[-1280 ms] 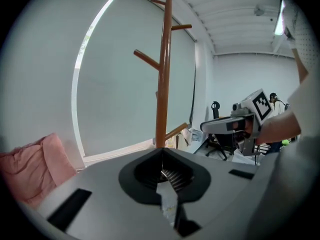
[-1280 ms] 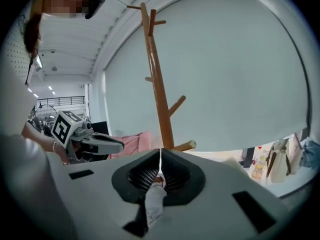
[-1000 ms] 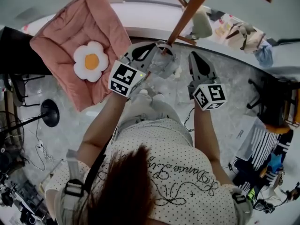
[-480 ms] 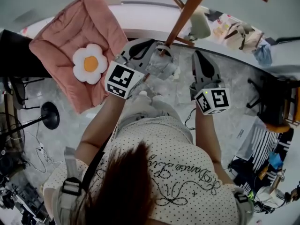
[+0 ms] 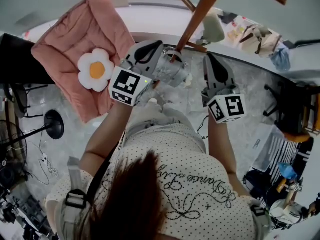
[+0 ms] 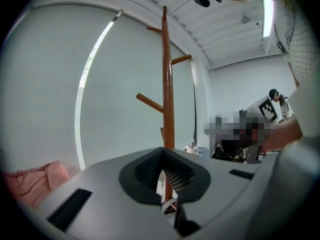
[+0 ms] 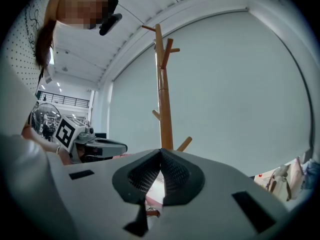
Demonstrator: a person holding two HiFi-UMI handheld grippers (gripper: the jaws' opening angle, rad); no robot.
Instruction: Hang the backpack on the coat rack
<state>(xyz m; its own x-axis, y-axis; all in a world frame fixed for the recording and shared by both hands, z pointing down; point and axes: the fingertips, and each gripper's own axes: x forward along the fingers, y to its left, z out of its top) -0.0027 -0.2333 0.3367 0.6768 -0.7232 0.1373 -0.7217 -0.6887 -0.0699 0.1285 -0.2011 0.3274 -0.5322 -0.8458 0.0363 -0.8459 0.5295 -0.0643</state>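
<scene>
From above, the pink quilted backpack [image 5: 75, 39] with its flower patch [image 5: 95, 69] lies at ten o'clock of the left gripper [image 6: 162, 168], just beside it and clear of its jaws. The right gripper [image 7: 161, 165] is farther off. Both grippers are closed, with nothing seen between the jaws. The coat rack [image 5: 200, 14] rises at twelve o'clock between them, so the left hand looks better placed to reach the backpack.

The coat rack pole [image 5: 197, 19] stands straight ahead between the left tongs [image 5: 172, 54] and the right tongs [image 5: 210, 60]. A low peg [image 5: 196, 45] juts across that gap, so the way forward lies only round either side. The pink backpack [image 5: 70, 39] walls off the left, while the floor [image 5: 250, 99] to the right seems open up to the heaped bags [image 5: 257, 36].
</scene>
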